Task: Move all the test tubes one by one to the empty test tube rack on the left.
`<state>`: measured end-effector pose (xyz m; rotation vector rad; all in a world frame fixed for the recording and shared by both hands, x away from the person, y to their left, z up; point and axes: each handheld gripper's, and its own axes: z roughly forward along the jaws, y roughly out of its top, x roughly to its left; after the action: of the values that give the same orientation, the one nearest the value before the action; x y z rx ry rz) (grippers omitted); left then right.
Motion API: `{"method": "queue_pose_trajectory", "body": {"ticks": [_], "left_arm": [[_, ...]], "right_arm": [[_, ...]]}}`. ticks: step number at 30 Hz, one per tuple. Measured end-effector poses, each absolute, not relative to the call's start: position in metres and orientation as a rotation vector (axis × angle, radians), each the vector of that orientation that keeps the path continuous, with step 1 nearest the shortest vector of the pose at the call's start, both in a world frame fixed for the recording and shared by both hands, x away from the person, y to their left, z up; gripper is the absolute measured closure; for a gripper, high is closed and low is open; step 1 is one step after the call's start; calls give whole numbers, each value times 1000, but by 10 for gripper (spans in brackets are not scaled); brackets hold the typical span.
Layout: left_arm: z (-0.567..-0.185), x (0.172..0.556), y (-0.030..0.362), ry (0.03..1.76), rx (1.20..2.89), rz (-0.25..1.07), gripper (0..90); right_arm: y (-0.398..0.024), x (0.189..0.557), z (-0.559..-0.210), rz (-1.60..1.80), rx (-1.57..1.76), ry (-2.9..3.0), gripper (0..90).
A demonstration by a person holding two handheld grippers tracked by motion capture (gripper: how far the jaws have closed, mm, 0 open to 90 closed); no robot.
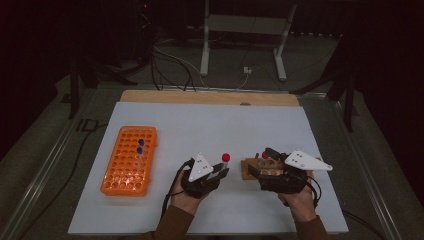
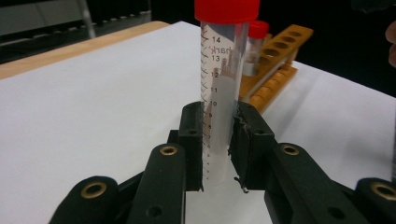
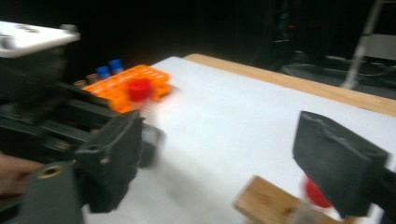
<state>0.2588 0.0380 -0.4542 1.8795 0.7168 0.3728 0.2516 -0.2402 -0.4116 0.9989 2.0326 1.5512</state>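
Left gripper [image 2: 218, 140] pinched a red-capped graduated tube [image 2: 223, 88] at mid-frame, pads pressed on its lower half, long axis upright, cap above the jaws. In the high view the same tube [image 1: 225, 161] stood just left of centre, held clear of the wooden rack [image 1: 260, 167]. Right gripper [image 3: 224, 163] had its jaws spread wide, nothing between them, over the wooden rack [image 3: 271, 203] at lower right, where another red-capped tube [image 3: 314, 193] sat. The orange rack [image 1: 129, 160] with two blue-capped tubes [image 1: 140, 146] lay at left, nearer the left hand; judged the likely destination.
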Motion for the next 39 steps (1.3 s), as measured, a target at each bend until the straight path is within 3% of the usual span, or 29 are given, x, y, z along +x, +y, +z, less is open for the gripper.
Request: {"method": "queue_pose_trajectory", "body": {"ticks": [6, 11, 39], "left_arm": [[-449, 258, 62, 763, 1856, 409, 757], [-445, 255, 85, 799, 1835, 448, 757], [-448, 233, 192, 1008, 1721, 594, 755]], "right_arm": [[-251, 257, -414, 1442, 1052, 1984, 32], [-258, 260, -418, 1417, 1098, 1960, 0], [-261, 260, -420, 1399, 1131, 1923, 0]]}}
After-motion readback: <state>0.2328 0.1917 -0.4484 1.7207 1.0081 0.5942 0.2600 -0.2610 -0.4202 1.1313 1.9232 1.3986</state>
